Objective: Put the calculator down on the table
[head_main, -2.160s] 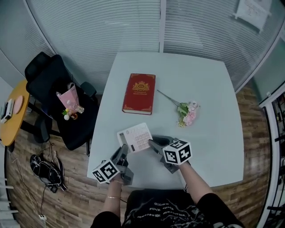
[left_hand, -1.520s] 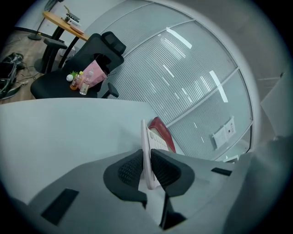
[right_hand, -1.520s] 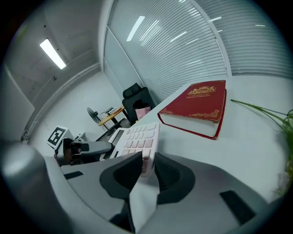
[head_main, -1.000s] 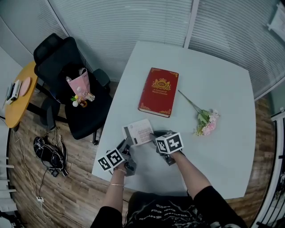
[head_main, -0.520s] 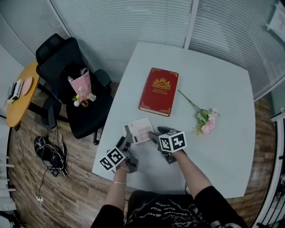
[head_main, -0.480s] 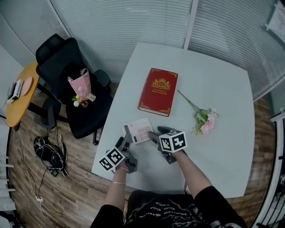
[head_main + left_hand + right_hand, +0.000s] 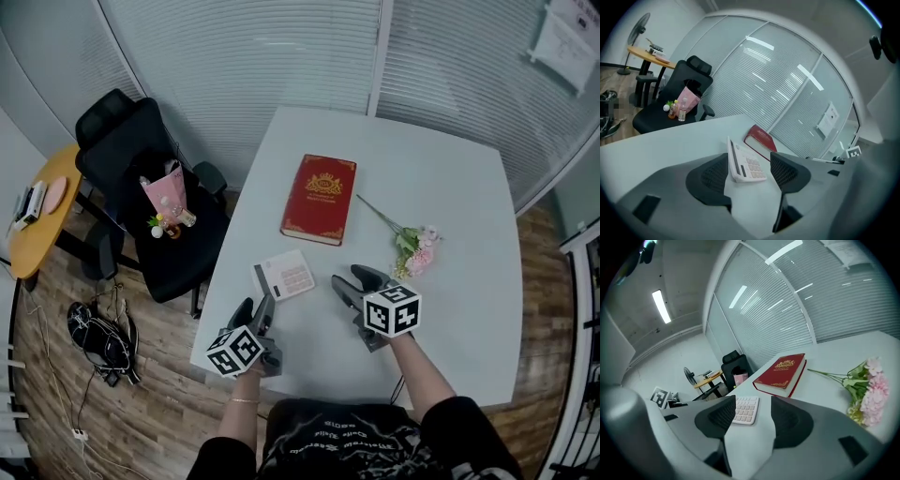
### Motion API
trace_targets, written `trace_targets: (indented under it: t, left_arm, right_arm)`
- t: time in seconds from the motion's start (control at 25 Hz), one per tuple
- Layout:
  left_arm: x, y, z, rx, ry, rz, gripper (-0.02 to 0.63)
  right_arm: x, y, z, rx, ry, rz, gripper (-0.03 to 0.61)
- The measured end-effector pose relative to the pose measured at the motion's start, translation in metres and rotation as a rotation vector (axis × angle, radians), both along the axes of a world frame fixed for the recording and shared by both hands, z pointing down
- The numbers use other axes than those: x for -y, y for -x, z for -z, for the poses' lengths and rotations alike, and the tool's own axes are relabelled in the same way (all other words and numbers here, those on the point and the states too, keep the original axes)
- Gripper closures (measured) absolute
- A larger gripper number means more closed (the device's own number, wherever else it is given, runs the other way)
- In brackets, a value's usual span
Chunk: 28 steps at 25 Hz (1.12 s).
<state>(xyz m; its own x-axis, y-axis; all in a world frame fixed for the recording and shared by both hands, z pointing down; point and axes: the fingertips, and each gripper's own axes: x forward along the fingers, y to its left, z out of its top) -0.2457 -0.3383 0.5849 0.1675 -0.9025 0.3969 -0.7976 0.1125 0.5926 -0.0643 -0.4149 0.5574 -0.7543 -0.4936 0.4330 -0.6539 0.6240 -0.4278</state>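
1. Near edge: the left tongs (image 7: 257,311) and right tongs (image 7: 354,281) stand wide. Both have just been opening, and neither pair of pads grips anything.
2. Just beyond the tips, the calculator (image 7: 283,277) lies flat on the counter (image 7: 450,234), keys up and touched by neither tool. The placement looks complete.
3. Withdraw each tool back and upward, with the pads clear of the calculator's edges.
4. Farther off, leave the red book (image 7: 320,198) and the pink flower sprig (image 7: 412,248) alone.

A white table (image 7: 450,187) stands on a wood floor (image 7: 169,412). Glass walls (image 7: 234,56) with blinds run along the far side, and a black chair (image 7: 122,159) and a yellow table (image 7: 33,244) stand at left.
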Motion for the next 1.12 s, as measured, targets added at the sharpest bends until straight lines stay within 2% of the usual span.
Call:
trace_targets:
  t: [0.36, 0.44, 0.6, 0.76, 0.96, 1.12]
  left_arm:
    - [-0.047, -0.037, 0.05, 0.133, -0.116, -0.125, 0.33]
    - [-0.06, -0.04, 0.059, 0.135, -0.14, -0.127, 0.33]
    - [-0.082, -0.045, 0.064, 0.076, -0.159, -0.116, 0.33]
    - [-0.107, -0.059, 0.061, 0.086, -0.162, -0.165, 0.33]
    - [-0.13, -0.084, 0.051, 0.146, -0.161, -0.289, 0.33]
    - [-0.14, -0.096, 0.048, 0.16, -0.159, -0.335, 0.33]
  right_arm:
    - [-0.061, -0.05, 0.054, 0.02, -0.174, -0.092, 0.351]
    - [-0.079, -0.059, 0.065, 0.026, -0.212, -0.12, 0.353]
    - [-0.113, -0.074, 0.072, 0.02, -0.249, -0.147, 0.353]
    - [-0.15, -0.084, 0.065, -0.002, -0.26, -0.158, 0.353]
    - [-0.183, -0.1, 0.041, -0.033, -0.21, -0.194, 0.353]
    - [-0.197, -0.108, 0.031, -0.035, -0.182, -0.231, 0.353]
